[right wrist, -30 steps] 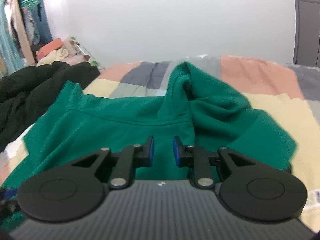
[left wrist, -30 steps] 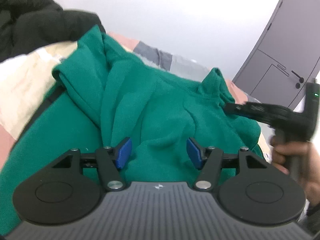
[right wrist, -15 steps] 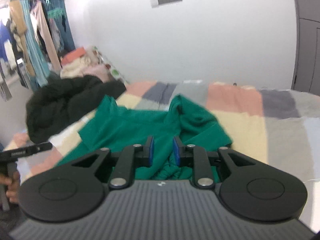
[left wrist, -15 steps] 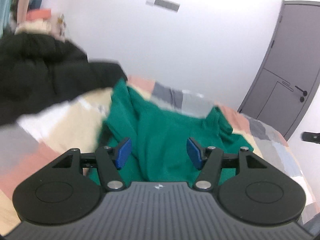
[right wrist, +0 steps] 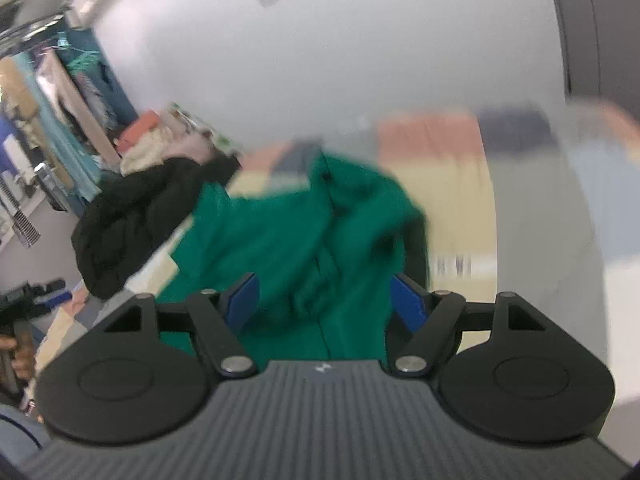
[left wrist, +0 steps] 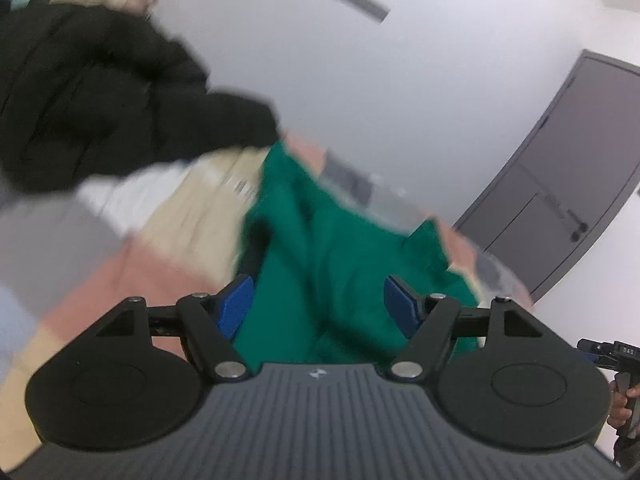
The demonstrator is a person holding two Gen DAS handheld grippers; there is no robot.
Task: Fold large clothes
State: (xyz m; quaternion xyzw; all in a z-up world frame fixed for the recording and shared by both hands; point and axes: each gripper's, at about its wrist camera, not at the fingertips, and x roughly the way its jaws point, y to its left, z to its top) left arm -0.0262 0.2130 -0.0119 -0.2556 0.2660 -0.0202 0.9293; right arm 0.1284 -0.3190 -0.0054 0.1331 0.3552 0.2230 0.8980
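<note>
A green hooded sweatshirt [left wrist: 340, 264] [right wrist: 304, 236] lies rumpled on the patchwork bed cover [left wrist: 176, 216] [right wrist: 460, 216]. Both views are motion-blurred. My left gripper [left wrist: 320, 306] hangs above and short of the sweatshirt, its jaws opening, blue pads [left wrist: 236, 304] wide apart with nothing pressed between them. My right gripper [right wrist: 326, 300] is also raised off the cloth, jaws opening, blue pads [right wrist: 408, 300] far apart and holding nothing. The right gripper's tip and a hand [left wrist: 624, 396] show at the left wrist view's right edge. The left one [right wrist: 32, 300] appears at the right wrist view's left edge.
A black padded jacket [left wrist: 100, 92] [right wrist: 136, 216] is heaped on the bed left of the sweatshirt. A pile of light and orange clothes [right wrist: 156, 144] lies behind it. Hanging garments [right wrist: 44, 120] fill the far left. A grey door [left wrist: 568, 196] stands at the right; a white wall is behind the bed.
Both grippers pulled back and up from the sweatshirt, which now looks smaller and farther. The right jaws went from nearly closed to wide; the left jaws widened a little.
</note>
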